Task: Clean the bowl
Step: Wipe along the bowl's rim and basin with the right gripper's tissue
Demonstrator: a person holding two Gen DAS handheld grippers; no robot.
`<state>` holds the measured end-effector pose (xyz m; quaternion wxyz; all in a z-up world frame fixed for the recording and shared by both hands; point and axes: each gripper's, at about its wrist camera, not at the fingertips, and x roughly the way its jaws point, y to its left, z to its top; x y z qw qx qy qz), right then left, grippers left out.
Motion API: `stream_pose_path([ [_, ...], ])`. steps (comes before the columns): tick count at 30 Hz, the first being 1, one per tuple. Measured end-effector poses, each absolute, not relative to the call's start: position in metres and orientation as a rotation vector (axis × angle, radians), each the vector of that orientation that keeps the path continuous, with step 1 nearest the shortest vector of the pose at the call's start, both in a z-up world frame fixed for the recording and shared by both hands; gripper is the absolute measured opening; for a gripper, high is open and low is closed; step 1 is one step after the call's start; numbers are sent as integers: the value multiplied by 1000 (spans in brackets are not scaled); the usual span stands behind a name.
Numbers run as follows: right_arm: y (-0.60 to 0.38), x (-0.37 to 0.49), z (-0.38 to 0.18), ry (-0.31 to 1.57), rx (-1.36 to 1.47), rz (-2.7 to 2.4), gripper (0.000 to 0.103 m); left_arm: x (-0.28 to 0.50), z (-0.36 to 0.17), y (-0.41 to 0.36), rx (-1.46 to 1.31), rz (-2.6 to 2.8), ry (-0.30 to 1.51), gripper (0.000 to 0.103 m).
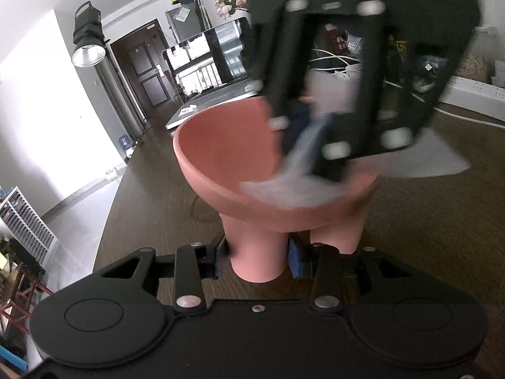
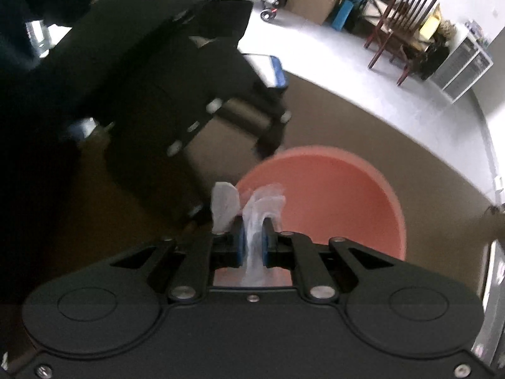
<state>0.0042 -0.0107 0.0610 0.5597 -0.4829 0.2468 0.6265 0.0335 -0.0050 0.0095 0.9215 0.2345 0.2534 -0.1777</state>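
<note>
Dark wood tabletop (image 1: 151, 221) carries everything, with a laptop (image 1: 217, 72) standing open at its far side and pale floor beyond.

Left gripper (image 1: 257, 257) has its jaws closed on a pink cylindrical leg under the bowl (image 1: 221, 151); the blue pads press the leg from both sides. A second leg shows just beside it to the right. Held this way, the pink bowl sits tilted above the tabletop, with its open side facing up and left in the left wrist view.

Right gripper (image 2: 254, 237) has its jaws nearly shut on a white tissue (image 2: 262, 208), pinched between the blue pads with loose ends sticking out past them. It reaches down into the bowl from above, and the tissue lies against the inner wall near the right rim. Motion blur softens that gripper and the tissue.
</note>
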Motion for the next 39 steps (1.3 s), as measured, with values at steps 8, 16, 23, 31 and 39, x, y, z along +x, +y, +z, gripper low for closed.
stream_pose_path([
  [8, 6, 45, 65, 578, -1144, 1356, 11, 34, 9, -4, 471, -343, 528, 38],
  [16, -34, 42, 62, 641, -1218, 1319, 11, 35, 10, -3, 472, -344, 519, 38],
  [23, -32, 17, 47, 670, -1232, 1401, 11, 35, 10, -2, 479, -348, 517, 38],
  [31, 4, 20, 44, 585, -1224, 1398, 11, 34, 10, -3, 483, -344, 522, 38],
  [39, -4, 45, 50, 607, -1233, 1341, 11, 36, 10, -2, 479, -343, 523, 38],
])
